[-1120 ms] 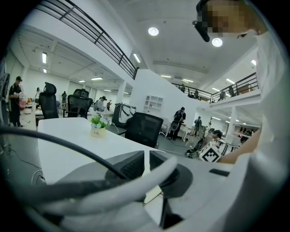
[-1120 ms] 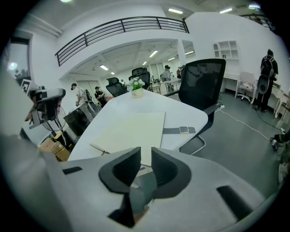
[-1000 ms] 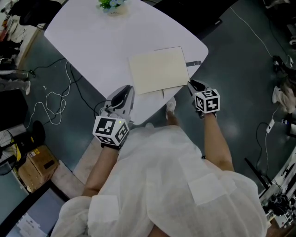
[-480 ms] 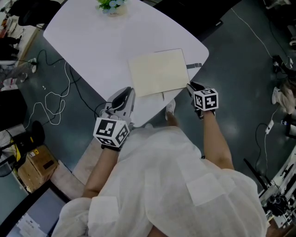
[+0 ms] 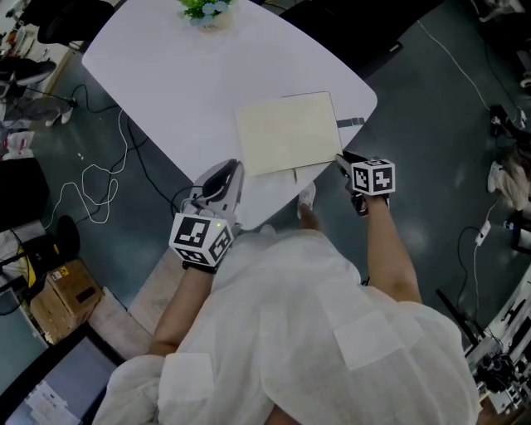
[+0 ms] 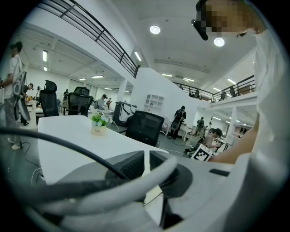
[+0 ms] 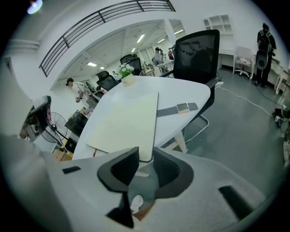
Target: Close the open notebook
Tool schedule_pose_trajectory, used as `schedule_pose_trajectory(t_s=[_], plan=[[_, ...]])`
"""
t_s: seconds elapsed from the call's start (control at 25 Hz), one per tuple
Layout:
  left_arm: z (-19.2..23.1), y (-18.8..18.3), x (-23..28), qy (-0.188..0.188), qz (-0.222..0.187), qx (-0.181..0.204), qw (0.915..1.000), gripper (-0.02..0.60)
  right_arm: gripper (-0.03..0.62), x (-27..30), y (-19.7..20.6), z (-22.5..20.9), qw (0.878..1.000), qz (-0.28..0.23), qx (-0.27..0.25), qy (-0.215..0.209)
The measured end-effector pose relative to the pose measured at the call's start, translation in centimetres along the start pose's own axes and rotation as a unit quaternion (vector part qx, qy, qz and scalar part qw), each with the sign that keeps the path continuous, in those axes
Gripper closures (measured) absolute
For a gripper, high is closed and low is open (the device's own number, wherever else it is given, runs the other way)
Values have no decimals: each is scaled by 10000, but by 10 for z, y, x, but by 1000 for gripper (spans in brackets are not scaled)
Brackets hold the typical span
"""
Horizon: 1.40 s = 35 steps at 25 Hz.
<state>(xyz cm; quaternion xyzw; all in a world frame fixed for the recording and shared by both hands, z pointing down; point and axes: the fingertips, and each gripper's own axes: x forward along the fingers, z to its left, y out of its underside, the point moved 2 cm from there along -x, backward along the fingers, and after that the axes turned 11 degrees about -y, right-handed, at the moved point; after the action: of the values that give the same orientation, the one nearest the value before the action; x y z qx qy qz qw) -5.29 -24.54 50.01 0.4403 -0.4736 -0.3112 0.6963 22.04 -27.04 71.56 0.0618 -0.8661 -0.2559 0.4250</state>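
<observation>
The notebook (image 5: 286,133) lies closed and flat on the white table (image 5: 182,75), cream cover up, near the table's front right edge. My right gripper (image 5: 342,158) is at its near right corner. In the right gripper view the notebook's (image 7: 122,122) corner edge runs down between the jaws of that gripper (image 7: 146,161). Those jaws have just been opening and the pads stand off the cover. My left gripper (image 5: 234,170) hovers at the table's front edge, left of the notebook. Its (image 6: 146,161) pads are a narrow gap apart, with nothing between them.
A grey strap with a buckle (image 5: 350,123) lies on the table just right of the notebook. A small potted plant (image 5: 203,10) stands at the far end. A black office chair (image 7: 197,50) is beyond the table. Cables (image 5: 99,183) and a cardboard box (image 5: 66,295) are on the floor left.
My right gripper has sunk slightly at the notebook's corner and rolled a little. The notebook stays flat and closed. My left gripper has kept still.
</observation>
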Motion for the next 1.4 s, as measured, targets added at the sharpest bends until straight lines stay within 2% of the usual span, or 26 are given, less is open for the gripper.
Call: schedule_pose_trajectory(t_s=[0.16, 0.44, 0.92, 1.4], plan=[[5, -3, -5, -41, -49, -3, 10000, 551, 491, -2, -3, 4, 9998, -101, 128, -81], [10, -8, -17, -118, -184, -13, 9998, 551, 473, -22, -17, 22, 9995, -288, -86, 9], [26, -15, -54, -302, -450, -45, 9985, 551, 479, -53, -49, 88, 9923, -638, -1063, 79], [36, -20, -95, -514, -671, -39, 9964, 551, 487, -49, -67, 169, 9789, -911, -1783, -415]])
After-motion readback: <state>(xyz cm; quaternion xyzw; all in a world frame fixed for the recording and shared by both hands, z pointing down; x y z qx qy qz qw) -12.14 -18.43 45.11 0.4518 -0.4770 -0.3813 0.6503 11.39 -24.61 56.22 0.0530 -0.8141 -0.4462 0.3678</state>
